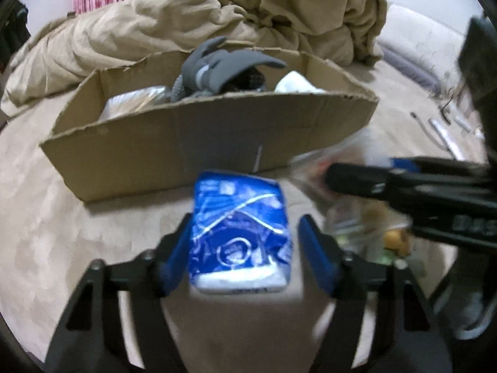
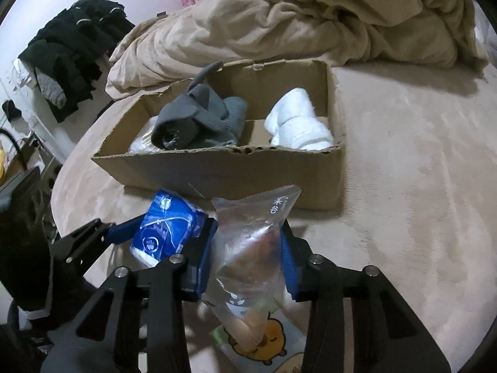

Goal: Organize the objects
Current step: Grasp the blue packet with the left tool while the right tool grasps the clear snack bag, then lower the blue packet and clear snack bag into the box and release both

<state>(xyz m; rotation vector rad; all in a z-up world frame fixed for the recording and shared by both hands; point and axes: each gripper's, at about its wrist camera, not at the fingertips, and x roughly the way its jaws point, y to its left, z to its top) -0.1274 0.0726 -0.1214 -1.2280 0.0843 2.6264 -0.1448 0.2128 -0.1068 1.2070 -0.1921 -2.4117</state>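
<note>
A blue and white tissue pack (image 1: 240,236) lies on the beige bed surface between the fingers of my left gripper (image 1: 243,242). The jaws are open around it, with a small gap on the right side. It also shows in the right wrist view (image 2: 166,230). My right gripper (image 2: 248,248) is shut on a clear zip bag (image 2: 253,239) with items inside, held just in front of the cardboard box (image 2: 223,174). The box (image 1: 198,143) holds a grey plush toy (image 2: 198,118) and white rolled cloth (image 2: 298,124). The right gripper shows blurred in the left wrist view (image 1: 403,186).
A crumpled beige blanket (image 2: 310,15) is heaped behind the box. Dark clothes (image 2: 71,49) hang at the far left. A card with a yellow chick (image 2: 267,342) lies under the bag. Small loose items (image 1: 444,130) lie at the right on the bed.
</note>
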